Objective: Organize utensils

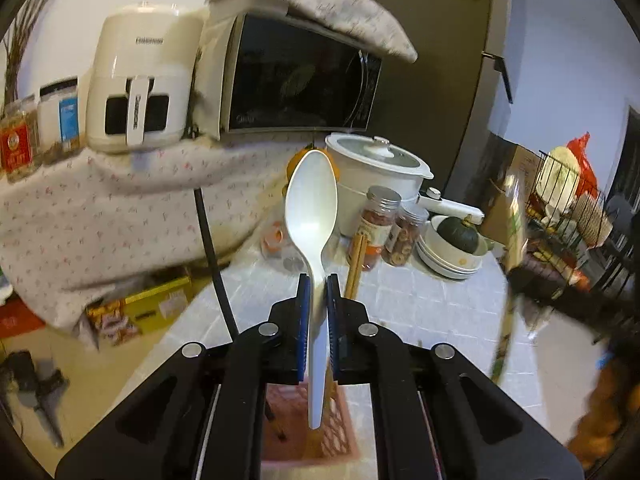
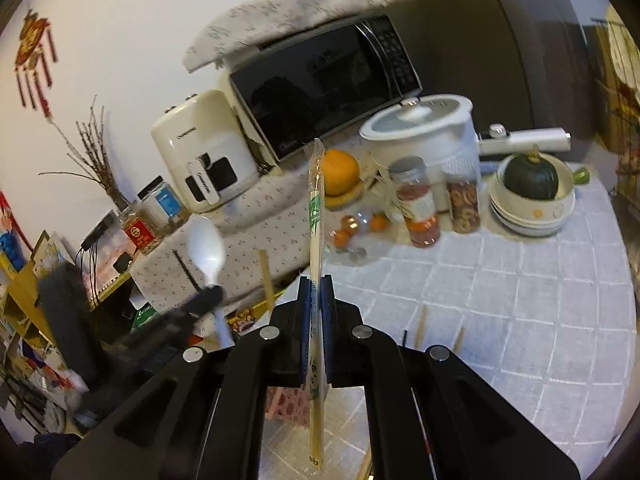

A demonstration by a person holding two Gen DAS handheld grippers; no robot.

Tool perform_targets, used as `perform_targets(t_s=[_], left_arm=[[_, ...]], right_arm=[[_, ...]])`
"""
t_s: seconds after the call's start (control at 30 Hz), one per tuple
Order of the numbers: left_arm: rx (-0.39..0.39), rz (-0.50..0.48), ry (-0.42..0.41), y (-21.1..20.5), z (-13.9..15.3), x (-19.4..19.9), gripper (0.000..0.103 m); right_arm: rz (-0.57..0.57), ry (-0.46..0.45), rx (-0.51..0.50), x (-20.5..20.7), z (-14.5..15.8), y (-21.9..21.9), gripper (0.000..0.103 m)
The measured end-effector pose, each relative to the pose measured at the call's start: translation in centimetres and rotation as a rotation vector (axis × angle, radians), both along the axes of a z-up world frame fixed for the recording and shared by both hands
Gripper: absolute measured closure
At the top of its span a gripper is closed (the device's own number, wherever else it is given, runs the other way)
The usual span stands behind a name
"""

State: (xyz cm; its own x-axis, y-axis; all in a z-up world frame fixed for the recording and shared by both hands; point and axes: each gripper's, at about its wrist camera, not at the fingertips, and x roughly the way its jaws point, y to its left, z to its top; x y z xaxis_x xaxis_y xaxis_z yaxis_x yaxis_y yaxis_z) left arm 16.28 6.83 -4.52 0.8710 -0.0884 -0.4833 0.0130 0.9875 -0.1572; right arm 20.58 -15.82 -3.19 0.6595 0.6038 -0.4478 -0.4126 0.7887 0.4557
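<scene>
My left gripper (image 1: 318, 280) is shut on a white plastic spoon (image 1: 312, 204), held upright with its bowl up, above a pink perforated basket (image 1: 308, 424). The spoon also shows at the left of the right wrist view (image 2: 206, 250). My right gripper (image 2: 316, 282) is shut on a pair of wrapped disposable chopsticks (image 2: 314, 216), held upright; a pink basket corner (image 2: 284, 402) lies below it. The wrapped chopsticks also show blurred at the right of the left wrist view (image 1: 514, 240). Wooden chopsticks (image 1: 356, 260) stand behind the left fingers.
On the white tiled table (image 2: 500, 300) stand a white lidded pot (image 2: 420, 128), two spice jars (image 2: 420, 208), stacked bowls holding a green squash (image 2: 530, 178), and oranges (image 2: 338, 172). A microwave (image 2: 324, 80) and white air fryer (image 2: 204, 152) sit behind on a floral cloth.
</scene>
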Motion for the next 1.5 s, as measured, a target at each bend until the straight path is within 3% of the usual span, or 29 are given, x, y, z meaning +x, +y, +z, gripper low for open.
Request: perform_targets(t_s=[0.13,0.37,0.53,0.67,0.8,0.87,0.93,1.07,1.17,1.27,1.5], left_arm=[[0.089,-0.025,-0.021,-0.8,-2.7,-0.1,0.095],[0.092,-0.051,0.047,-0.6,-4.6,-0.6,0.093],[0.017,-0.047,0.123,0.8,-5.1,-0.6,0.093],[-0.046,-0.032,0.164,2.1,-3.0,-1.2,0.092],[-0.133,0.03,0.23,4.5,0.2,-2.0,0.074],[-0.119,0.068,0.285,5.3,1.1,-2.2,0.067],[-0.089,0.108,0.357,6.0,1.3,-2.0,0.06],[-0.145,0.151,0.435,7.9,0.5,-2.1,0.055],[-0.146,0.148,0.45,8.2,0.2,-2.4,0.052],[-0.142,0.13,0.453,7.8,0.5,-2.5,0.052],[-0.119,0.037,0.428,4.8,2.3,-3.1,0.052]], right_arm=[[0.016,-0.023,0.003,-0.6,-0.1,0.7,0.098],[0.019,-0.064,-0.02,-1.0,-0.1,2.0,0.098],[0.004,-0.073,-0.025,-1.2,-0.3,2.6,0.098],[-0.031,-0.094,0.01,-1.4,0.3,2.5,0.098],[-0.051,-0.106,0.067,-1.3,0.9,3.5,0.098],[-0.055,-0.131,0.078,-1.5,1.1,4.8,0.097],[-0.055,-0.153,0.084,-1.7,1.2,6.0,0.097],[-0.077,-0.2,0.046,-1.7,0.7,9.2,0.096],[-0.07,-0.211,-0.005,-1.8,-0.3,10.8,0.092],[-0.034,-0.174,-0.035,-2.2,-1.0,10.7,0.08],[-0.047,-0.125,-0.077,-2.4,1.8,5.5,0.073]])
